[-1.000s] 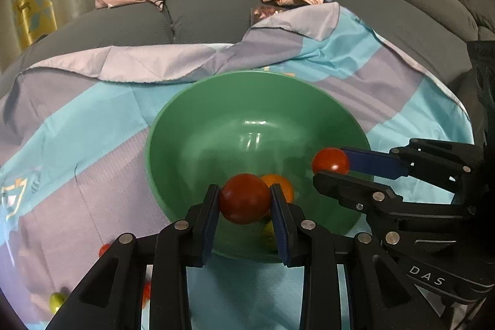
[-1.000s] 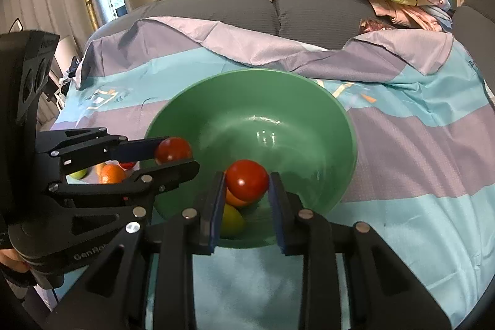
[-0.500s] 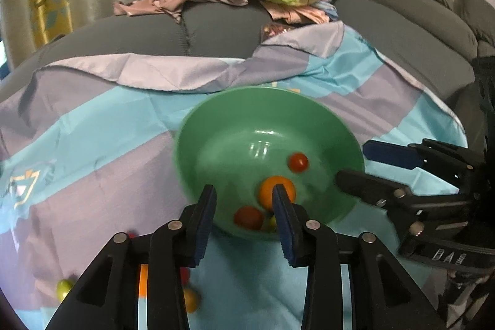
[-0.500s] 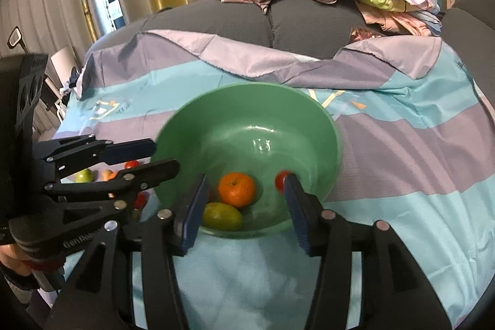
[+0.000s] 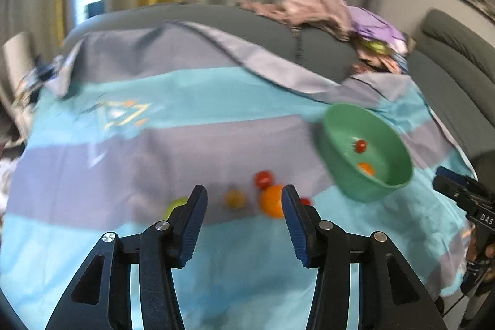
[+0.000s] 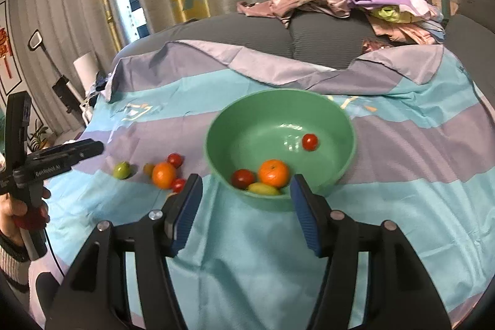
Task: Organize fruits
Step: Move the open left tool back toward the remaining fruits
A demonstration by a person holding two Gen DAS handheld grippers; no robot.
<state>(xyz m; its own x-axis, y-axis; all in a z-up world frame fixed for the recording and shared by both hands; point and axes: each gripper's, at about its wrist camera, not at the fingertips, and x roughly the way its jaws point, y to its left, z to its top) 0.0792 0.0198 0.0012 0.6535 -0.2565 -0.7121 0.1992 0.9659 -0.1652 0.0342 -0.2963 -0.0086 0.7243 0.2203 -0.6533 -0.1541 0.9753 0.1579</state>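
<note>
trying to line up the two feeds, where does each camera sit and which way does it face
Left wrist: on the left gripper, angled down at loose fruit on the cloth; own open fingers show.
Right wrist: on the right gripper, angled down at the green bowl; own fingers and left hand show.
Shared: bowl, loose orange, cloth.

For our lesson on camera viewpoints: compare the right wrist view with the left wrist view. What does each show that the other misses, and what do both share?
Only the right wrist view shows the dark red tomato and the yellow-green fruit low in the green bowl, plus a hand gripping the left tongs.

Only the left wrist view shows the right tongs from outside.

Both show the bowl's orange and small tomato, and loose fruit on the striped cloth.
</note>
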